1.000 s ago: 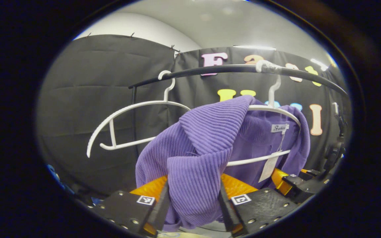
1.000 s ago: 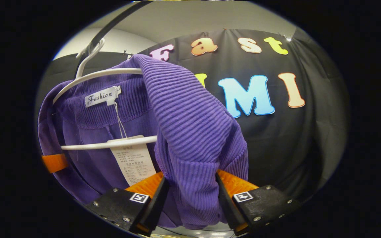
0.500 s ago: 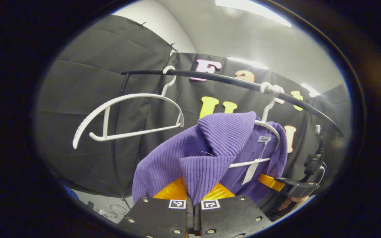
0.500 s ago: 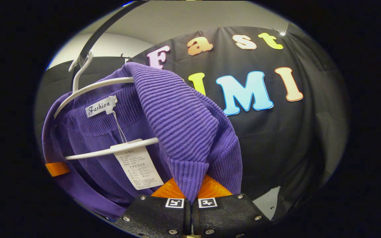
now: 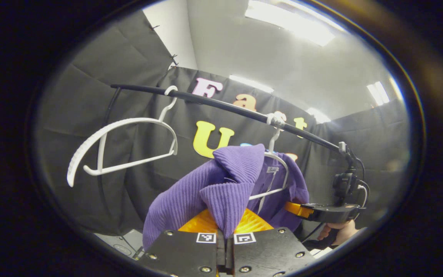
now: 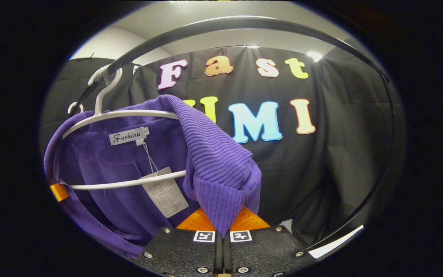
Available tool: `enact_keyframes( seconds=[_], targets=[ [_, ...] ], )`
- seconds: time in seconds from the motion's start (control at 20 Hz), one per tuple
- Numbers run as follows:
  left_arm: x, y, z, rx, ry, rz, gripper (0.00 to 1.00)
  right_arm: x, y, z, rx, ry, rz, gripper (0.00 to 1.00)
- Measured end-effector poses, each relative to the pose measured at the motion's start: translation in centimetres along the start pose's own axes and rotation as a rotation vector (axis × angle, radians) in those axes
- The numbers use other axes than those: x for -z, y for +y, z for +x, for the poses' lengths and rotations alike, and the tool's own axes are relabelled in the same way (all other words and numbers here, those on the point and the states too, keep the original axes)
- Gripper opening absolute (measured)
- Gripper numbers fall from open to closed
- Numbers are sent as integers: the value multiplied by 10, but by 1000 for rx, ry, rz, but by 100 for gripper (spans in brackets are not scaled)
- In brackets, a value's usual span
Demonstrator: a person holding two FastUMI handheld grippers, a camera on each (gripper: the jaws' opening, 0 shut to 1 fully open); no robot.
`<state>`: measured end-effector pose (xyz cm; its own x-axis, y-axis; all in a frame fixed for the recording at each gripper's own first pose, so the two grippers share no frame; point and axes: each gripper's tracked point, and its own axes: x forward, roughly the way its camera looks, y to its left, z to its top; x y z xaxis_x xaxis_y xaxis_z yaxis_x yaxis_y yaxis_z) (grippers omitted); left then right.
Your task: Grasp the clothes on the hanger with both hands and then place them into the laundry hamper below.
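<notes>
You have one purple ribbed garment on the rail, draped over one white hanger, with a second white hanger hanging bare to its left in the left gripper view — two hangers, one piece of clothing. Your left tool is pinched closed on a fold of the purple knit, both fingers pressing the cloth between them. Your right tool is closed the same way on another fold at the garment's other shoulder. In the left gripper view you can see the right tool farther off, with your hand under it. Two tags show in the right gripper view — a neck label and a paper swing tag hanging over the hanger's lower bar.
</notes>
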<state>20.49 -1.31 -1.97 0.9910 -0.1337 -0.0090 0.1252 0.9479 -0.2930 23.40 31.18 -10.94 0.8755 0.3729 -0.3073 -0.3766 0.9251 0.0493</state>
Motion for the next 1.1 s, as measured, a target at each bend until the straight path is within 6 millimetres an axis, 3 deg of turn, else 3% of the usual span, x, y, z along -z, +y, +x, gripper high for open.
enact_keyframes(
  seconds=[0.25, 0.3, 0.35, 0.4, 0.5, 0.55, 0.6, 0.8, 0.95, 1.1],
  targets=[
    [-28, 11, -7, 32, -22, -53, 2, -18, -13, -15, 65, -52, -3, 0],
    [-32, 11, -8, 27, -24, -42, 8, -20, -15, -14, 67, -59, 1, 0],
    [-37, 12, -9, 22, -28, -29, 8, -19, -16, -12, 64, -63, 7, 0],
    [-44, 11, -10, 16, -34, -19, 2, -19, -19, -10, 61, -67, 14, 0],
    [-54, 11, -15, 7, -38, 0, 2, -22, -26, -11, 53, -74, 29, 0],
    [-59, 13, -18, -2, -39, 11, 8, -24, -30, -11, 48, -77, 35, 0],
    [-64, 12, -20, -8, -39, 16, 2, -27, -32, -11, 42, -84, 35, 0],
    [-93, 11, -19, -38, -68, 34, 2, -37, -39, -5, 15, -112, 20, 0],
    [-103, 12, -18, -76, -66, 62, 2, -42, -41, 1, -14, -123, 31, 0],
    [-119, 23, -19, -104, -66, 86, 1, -47, -37, 4, -41, -132, 42, 0]
  ],
)
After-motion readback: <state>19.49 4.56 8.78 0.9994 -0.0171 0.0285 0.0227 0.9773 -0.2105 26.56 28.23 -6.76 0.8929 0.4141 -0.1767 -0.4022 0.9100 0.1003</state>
